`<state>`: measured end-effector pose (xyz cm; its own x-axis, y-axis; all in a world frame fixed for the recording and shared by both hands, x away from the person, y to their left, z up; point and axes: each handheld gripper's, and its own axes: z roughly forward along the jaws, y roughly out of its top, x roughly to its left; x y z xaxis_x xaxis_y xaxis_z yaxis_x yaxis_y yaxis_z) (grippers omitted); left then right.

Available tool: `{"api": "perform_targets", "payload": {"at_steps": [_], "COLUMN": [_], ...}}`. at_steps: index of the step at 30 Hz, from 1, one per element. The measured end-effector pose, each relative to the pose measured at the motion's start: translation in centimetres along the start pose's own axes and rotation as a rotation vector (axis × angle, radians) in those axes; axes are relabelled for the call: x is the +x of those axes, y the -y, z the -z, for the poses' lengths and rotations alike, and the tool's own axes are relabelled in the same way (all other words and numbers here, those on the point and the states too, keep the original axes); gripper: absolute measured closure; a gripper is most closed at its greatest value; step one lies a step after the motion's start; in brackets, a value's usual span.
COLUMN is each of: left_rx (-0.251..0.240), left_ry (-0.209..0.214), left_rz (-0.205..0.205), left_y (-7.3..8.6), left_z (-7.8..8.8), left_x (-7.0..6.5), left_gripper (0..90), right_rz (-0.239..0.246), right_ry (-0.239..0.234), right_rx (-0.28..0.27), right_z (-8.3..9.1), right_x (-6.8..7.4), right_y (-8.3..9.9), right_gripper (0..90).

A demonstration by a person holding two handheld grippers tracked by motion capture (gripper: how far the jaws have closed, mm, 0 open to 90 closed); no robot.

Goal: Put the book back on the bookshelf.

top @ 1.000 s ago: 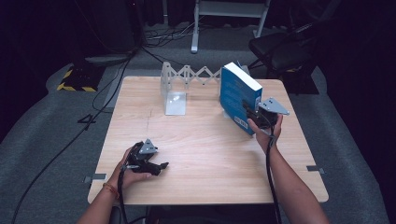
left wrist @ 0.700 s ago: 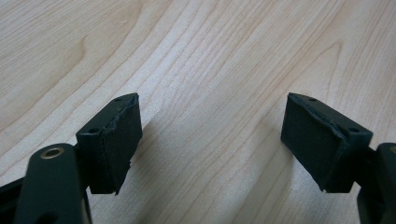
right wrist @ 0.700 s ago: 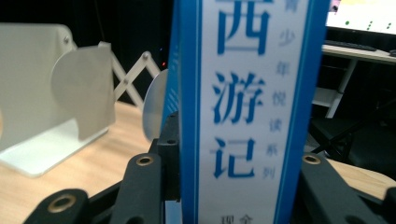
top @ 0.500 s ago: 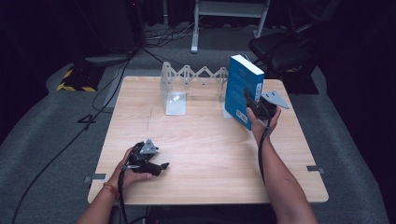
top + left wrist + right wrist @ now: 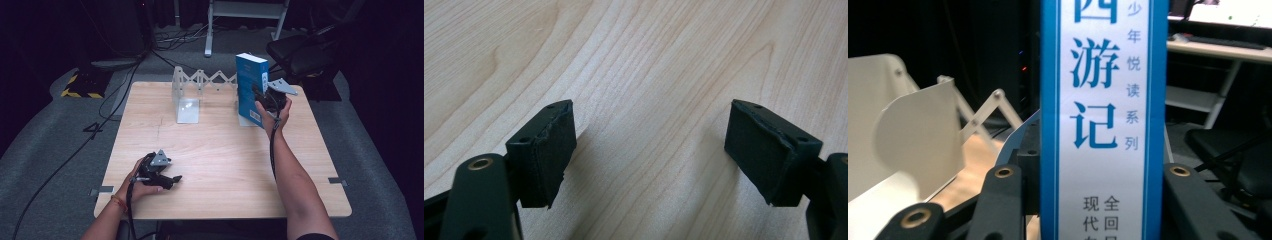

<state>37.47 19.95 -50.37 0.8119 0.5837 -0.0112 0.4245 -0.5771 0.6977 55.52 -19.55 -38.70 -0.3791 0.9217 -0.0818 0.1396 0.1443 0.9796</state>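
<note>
A blue book (image 5: 248, 82) with a white spine panel stands upright over the back right of the wooden table (image 5: 225, 160). My right gripper (image 5: 259, 98) is shut on its lower part. In the right gripper view the spine (image 5: 1103, 115) rises between the two black jaws of that gripper (image 5: 1093, 177). A white expanding book rack (image 5: 202, 82) is just left of the book, and its rounded end plate (image 5: 913, 135) shows close by. My left gripper (image 5: 174, 178) rests on the table's front left, open. Between its pads (image 5: 549, 150) there is only bare wood.
A black chair (image 5: 305, 52) stands behind the table's back right corner. Cables (image 5: 115, 100) trail over the grey floor at the left, near a black and yellow striped block (image 5: 80, 86). A white frame (image 5: 245, 15) is at the far back.
The right hand has carried the book back and slightly left toward the rack, lifting it and turning it from tilted to upright. The left gripper has not moved.
</note>
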Motion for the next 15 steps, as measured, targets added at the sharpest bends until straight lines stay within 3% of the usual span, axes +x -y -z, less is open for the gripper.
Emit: {"api": "perform_targets", "payload": {"at_steps": [3, 6, 12, 15], "left_rx": [0.001, 0.002, 0.000, 0.000], "left_ry": [0.005, 0.007, 0.012, 0.013], "left_rz": [0.001, -0.003, -0.012, -0.010], "left_y": [0.0, 0.0, 0.0, 0.0], "left_z": [0.0, 0.0, 0.0, 0.0], "left_x": [0.0, 0.0, -0.1, -0.1], "left_gripper": [21.1, 21.1, 21.3, 21.4], "right_rz": [-0.023, -0.049, -0.022, -0.047], "right_ry": [0.029, 0.019, 0.009, -0.011], "right_rx": [-0.048, -0.075, -0.067, -0.089], "right_z": [-0.3, -0.4, -0.6, 0.0], "right_x": [-0.1, -0.2, 0.6, 0.5], "right_y": [0.1, 0.0, 1.3, 2.1], "right_gripper": [61.8, 61.7, 61.6, 61.3]}}
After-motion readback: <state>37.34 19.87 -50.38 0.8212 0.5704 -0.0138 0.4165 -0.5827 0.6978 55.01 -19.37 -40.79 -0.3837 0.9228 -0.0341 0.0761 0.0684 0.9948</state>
